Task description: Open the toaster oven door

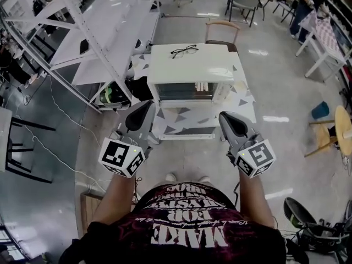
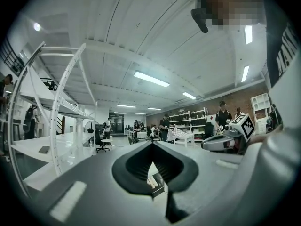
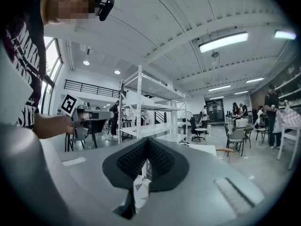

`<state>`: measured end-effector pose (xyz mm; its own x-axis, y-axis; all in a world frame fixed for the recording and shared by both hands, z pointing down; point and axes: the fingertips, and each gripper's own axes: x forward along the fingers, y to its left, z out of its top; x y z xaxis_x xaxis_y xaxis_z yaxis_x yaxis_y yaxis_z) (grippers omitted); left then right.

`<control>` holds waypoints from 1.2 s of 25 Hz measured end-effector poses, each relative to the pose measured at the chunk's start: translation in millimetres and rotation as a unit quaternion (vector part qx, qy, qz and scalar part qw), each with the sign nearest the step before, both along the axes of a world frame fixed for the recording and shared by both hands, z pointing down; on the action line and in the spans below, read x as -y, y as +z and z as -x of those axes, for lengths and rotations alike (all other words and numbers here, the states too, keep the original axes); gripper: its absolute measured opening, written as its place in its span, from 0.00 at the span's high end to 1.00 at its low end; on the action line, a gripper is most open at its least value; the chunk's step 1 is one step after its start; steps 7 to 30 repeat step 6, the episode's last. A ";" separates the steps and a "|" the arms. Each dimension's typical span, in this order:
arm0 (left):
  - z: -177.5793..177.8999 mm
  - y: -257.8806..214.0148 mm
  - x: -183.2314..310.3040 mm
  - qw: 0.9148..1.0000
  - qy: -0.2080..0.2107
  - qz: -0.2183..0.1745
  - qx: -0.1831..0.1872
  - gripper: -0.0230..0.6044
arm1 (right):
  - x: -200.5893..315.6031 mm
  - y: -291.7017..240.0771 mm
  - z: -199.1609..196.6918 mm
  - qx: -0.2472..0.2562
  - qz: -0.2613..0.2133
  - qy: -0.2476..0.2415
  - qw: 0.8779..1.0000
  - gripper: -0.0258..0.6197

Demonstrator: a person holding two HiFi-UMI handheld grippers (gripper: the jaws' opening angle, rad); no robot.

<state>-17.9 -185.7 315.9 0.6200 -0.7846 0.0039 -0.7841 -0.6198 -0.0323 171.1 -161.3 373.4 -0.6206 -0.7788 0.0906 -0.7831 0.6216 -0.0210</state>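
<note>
A white toaster oven [image 1: 190, 65] is being shown standing on a small table [image 1: 246, 108] covered with a triangle-patterned cloth, its glass door [image 1: 186, 91] facing the person and, as far as the head view tells, lying closed against the oven's front. A pair of glasses [image 1: 184, 50] is being carried on the oven's top, towards its far edge, and a wooden-backed chair [image 1: 222, 32] is being seen just behind the oven. The left gripper [image 1: 144, 108] is being held in front of the oven's left corner, near it but apart from it; its jaws are being held pressed together at the tips, with nothing gripped between them, as its own view shows [image 2: 151, 147]. The right gripper [image 1: 225, 116] is being held in front of the oven's right corner, likewise clear of the door, and its jaws are also being held clenched on nothing [image 3: 146, 142]. A white shelf rack [image 1: 88, 32] is being seen well to the left of the oven.
</note>
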 end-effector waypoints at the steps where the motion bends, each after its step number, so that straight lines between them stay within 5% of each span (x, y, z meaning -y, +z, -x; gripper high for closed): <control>1: 1.2 -0.1 1.5 1.000 0.001 0.000 0.000 0.96 | 2.3 -0.5 2.0 -0.001 0.000 0.000 1.000 0.92; 30: 13.3 3.2 10.9 1.000 0.002 -0.003 0.003 0.96 | 14.9 -1.1 13.9 -0.003 -0.005 -0.003 1.000 0.92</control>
